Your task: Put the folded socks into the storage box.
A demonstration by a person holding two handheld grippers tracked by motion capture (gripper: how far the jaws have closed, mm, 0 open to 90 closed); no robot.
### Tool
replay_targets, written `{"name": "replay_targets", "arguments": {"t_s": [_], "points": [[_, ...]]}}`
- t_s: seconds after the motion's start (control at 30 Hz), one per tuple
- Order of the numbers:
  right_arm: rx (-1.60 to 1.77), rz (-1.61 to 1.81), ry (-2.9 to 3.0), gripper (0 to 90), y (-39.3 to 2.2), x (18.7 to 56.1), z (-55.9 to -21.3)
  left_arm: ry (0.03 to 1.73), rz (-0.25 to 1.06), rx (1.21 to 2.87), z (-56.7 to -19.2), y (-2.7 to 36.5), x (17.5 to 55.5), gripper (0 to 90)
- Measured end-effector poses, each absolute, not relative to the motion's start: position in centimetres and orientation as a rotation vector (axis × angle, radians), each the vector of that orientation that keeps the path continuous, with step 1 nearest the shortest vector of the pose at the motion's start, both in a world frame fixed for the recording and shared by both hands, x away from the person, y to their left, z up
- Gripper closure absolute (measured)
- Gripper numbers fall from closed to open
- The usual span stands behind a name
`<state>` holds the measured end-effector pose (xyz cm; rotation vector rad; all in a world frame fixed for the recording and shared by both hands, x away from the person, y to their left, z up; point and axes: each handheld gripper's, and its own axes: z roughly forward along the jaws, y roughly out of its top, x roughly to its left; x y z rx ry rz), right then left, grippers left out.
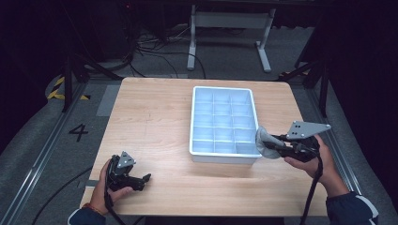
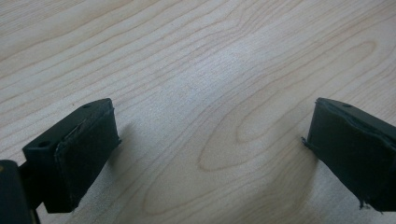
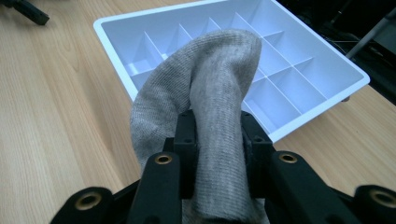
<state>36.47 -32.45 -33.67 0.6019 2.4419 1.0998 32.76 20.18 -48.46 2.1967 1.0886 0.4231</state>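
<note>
Your right gripper [image 1: 277, 146] clamps a folded grey knitted sock [image 3: 210, 107] beside the white plastic compartment tray [image 1: 224, 157]; your left gripper [image 2: 210, 149] hovers wide open, empty, over the light wooden table [image 1: 150, 117].

Sock [image 3: 205, 88]: grey knit, folded over into a loop, pinched between the jaws of the right gripper [image 3: 218, 140]. It is held off the table, just beside the tray's near right corner as seen from the high view [image 1: 265, 143]. The fold bulges forward past the jaw tips.

Tray [image 1: 224, 158]: white plastic, rectangular, divided into a grid of small compartments, all seen bare. It is set flat on the wooden table, right of centre, long side running away from the person. In the right gripper view [image 3: 322, 98] the tray is seen just behind the sock.
</note>
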Motion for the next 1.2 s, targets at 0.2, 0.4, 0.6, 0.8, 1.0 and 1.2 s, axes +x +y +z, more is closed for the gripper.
{"name": "replay_targets", "arguments": {"t_s": [0.2, 0.4, 0.6, 0.8, 1.0, 1.2], "points": [[0.596, 1.111, 2.439, 73.2, -31.6, 37.4, -33.1, 1.090, 0.424, 2.197, -48.5, 20.2, 32.8, 2.3], [0.600, 1.113, 2.456, 73.2, -30.8, 38.2, -33.4, 1.089, 0.423, 2.196, -48.5, 20.2, 32.8, 2.3], [0.597, 1.086, 2.461, 73.2, -30.4, 38.8, -33.6, 1.089, 0.423, 2.197, -48.5, 20.2, 32.8, 2.3], [0.610, 1.076, 2.463, 73.2, -30.2, 39.5, -34.0, 1.093, 0.424, 2.198, -48.4, 20.2, 32.7, 2.3], [0.609, 1.048, 2.474, 73.2, -29.6, 40.1, -34.3, 1.089, 0.423, 2.196, -48.5, 20.2, 32.8, 2.3], [0.607, 1.034, 2.485, 73.3, -29.0, 40.7, -34.6, 1.089, 0.423, 2.196, -48.5, 20.2, 32.8, 2.3]]}}
